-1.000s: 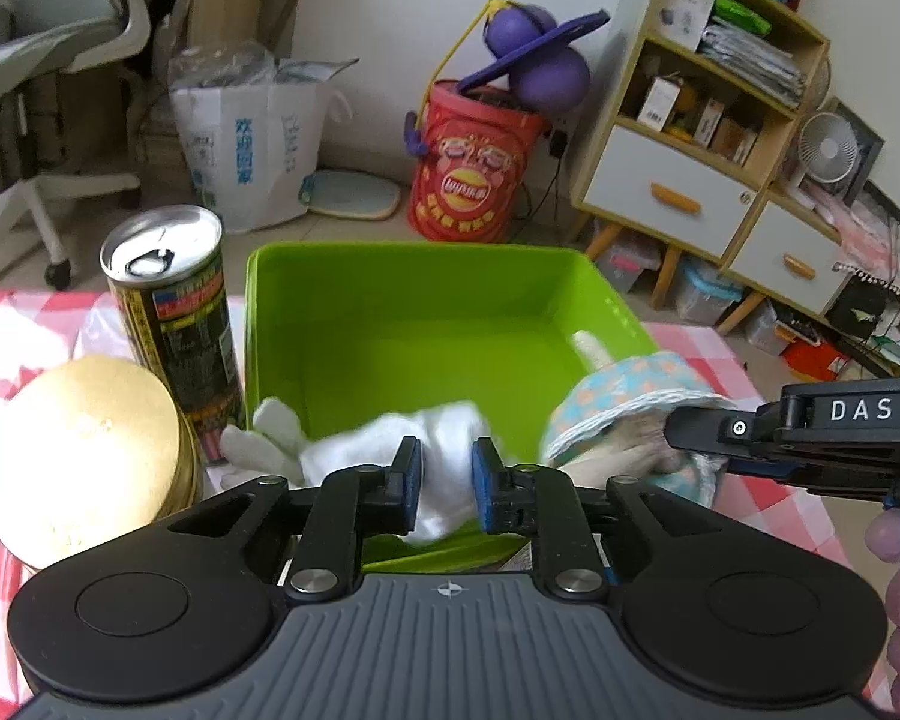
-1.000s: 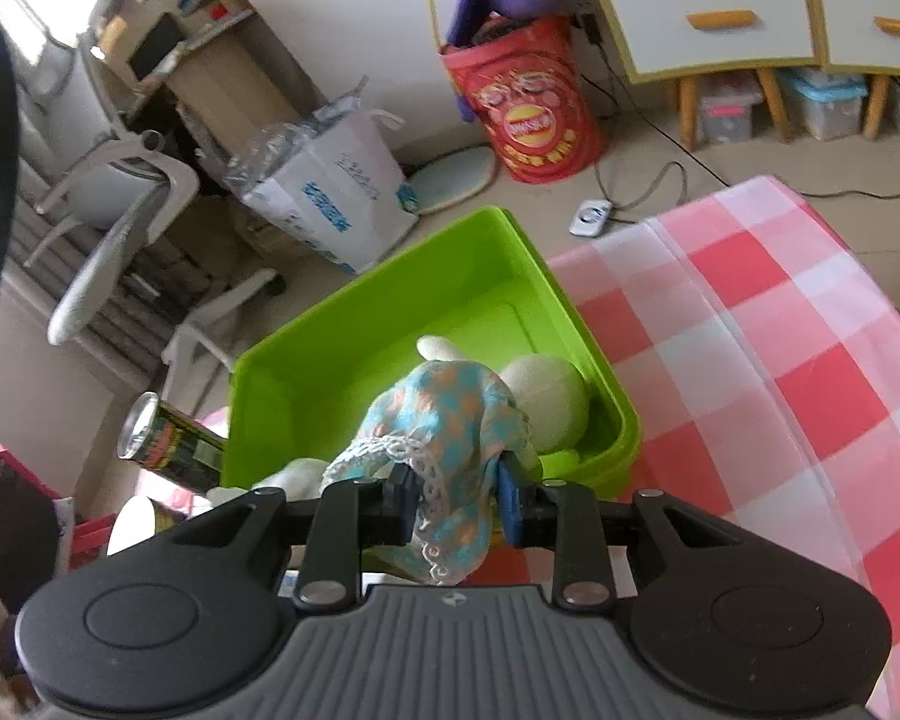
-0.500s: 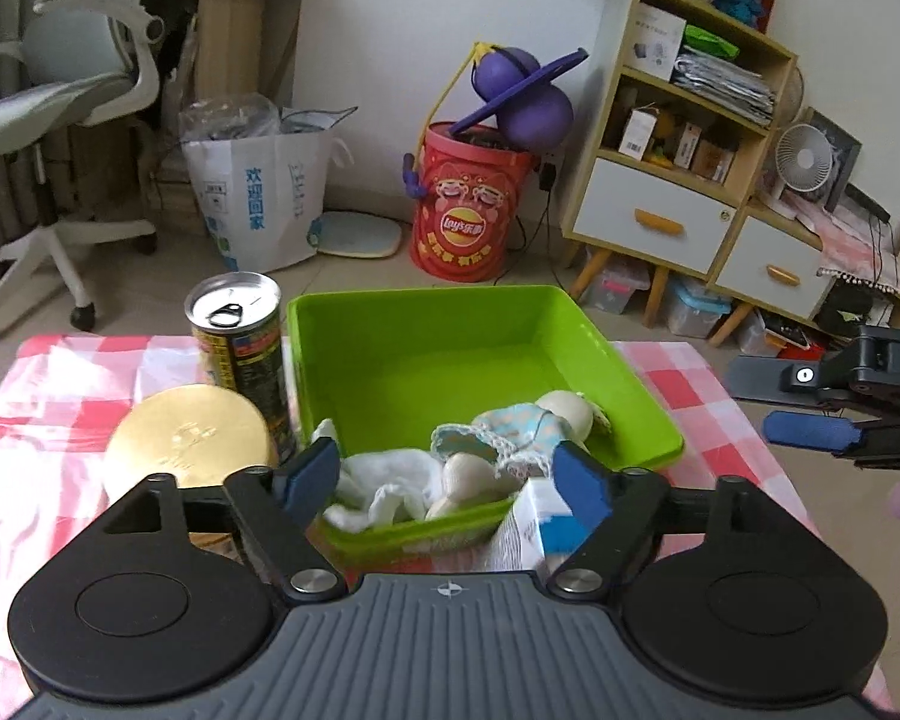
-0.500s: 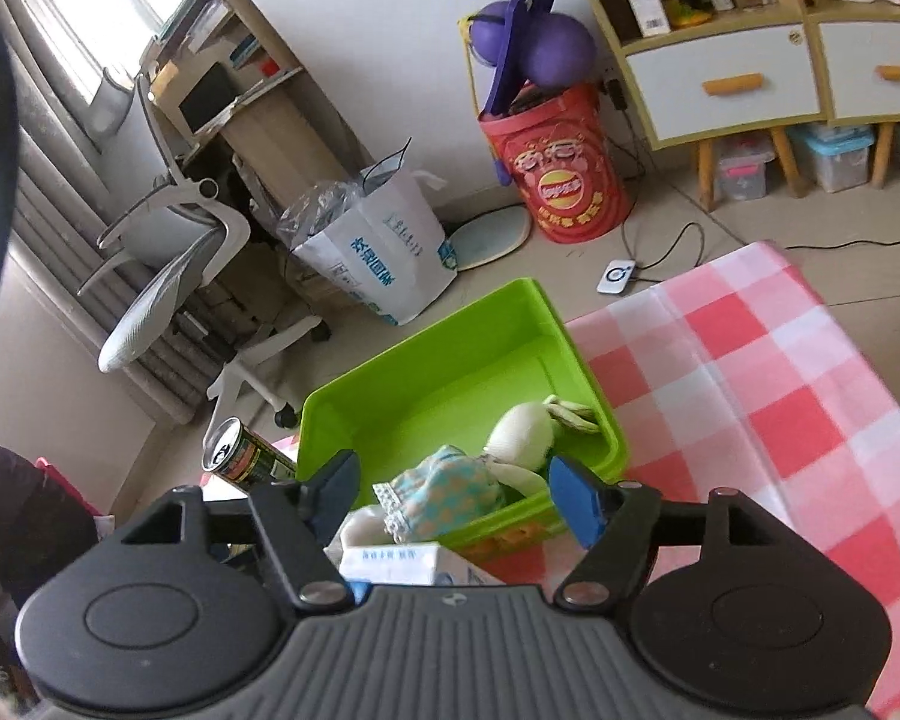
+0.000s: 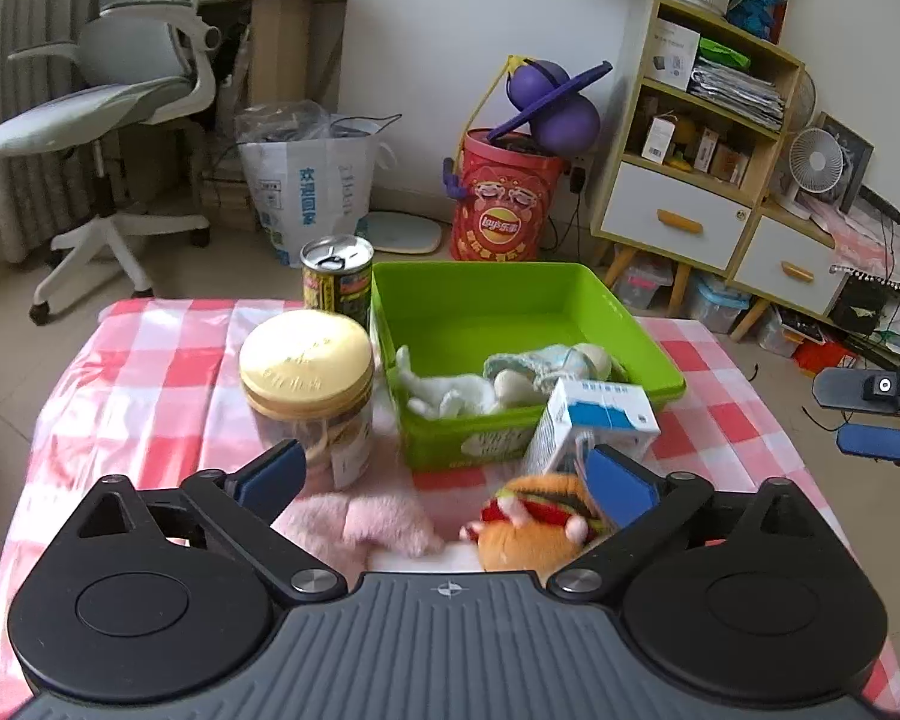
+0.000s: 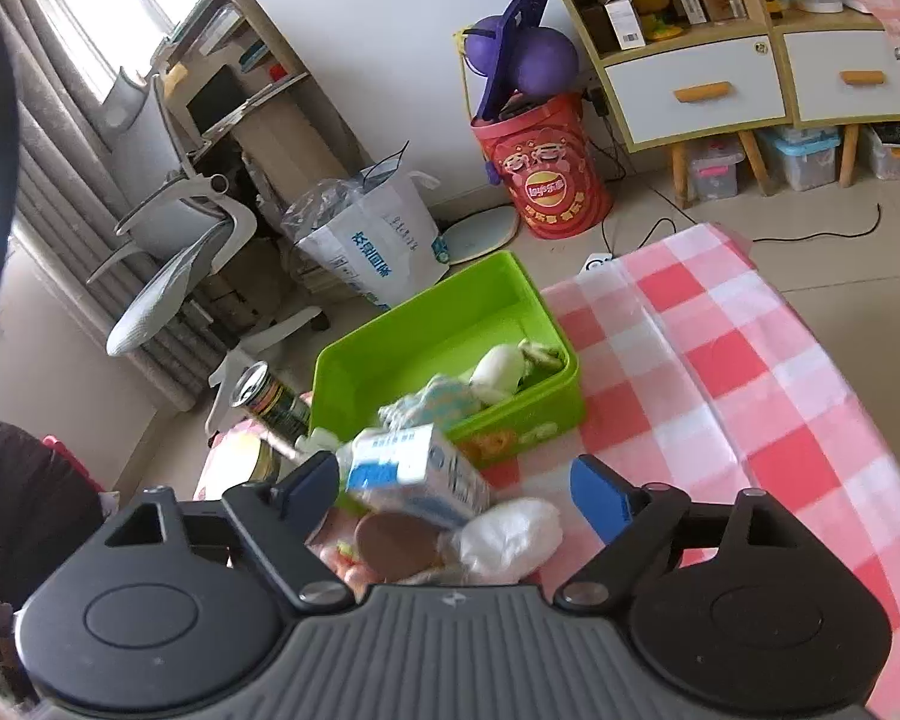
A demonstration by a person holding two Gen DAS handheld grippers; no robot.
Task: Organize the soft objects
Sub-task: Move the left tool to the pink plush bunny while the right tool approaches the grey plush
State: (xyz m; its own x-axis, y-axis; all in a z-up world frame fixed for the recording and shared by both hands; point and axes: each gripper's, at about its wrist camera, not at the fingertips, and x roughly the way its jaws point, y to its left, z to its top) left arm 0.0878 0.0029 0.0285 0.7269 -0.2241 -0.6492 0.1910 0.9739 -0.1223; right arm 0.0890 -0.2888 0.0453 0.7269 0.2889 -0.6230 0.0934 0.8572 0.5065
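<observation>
Currently between placements: white plush (image 5: pixel 450 396) and doll in blue dress (image 5: pixel 546 363) lie inside green bin (image 5: pixel 648 339). Left gripper (image 5: pixel 444 477) and right gripper (image 6: pixel 453 483): jaws just been opening, now spread wide, nothing between pads. Next, by judgement: pink plush (image 5: pixel 360 519) and burger plush (image 5: pixel 534 525) on checked cloth (image 5: pixel 150 360) need grasping; milk carton (image 5: pixel 594 423) close by, likely obstruction.

The left gripper (image 5: pixel 444 474) has just been opening and its jaws stand wide with nothing pressed between them. Beyond it, on the checked cloth (image 5: pixel 150 372), lie a pink plush (image 5: pixel 366 522) and a burger toy (image 5: pixel 534 522). A milk carton (image 5: pixel 594 426) leans at the green bin (image 5: pixel 642 330), which holds what looks like a white doll (image 5: pixel 450 393). A jar (image 5: pixel 309 384) and a can (image 5: pixel 337 276) stand left of it.
</observation>
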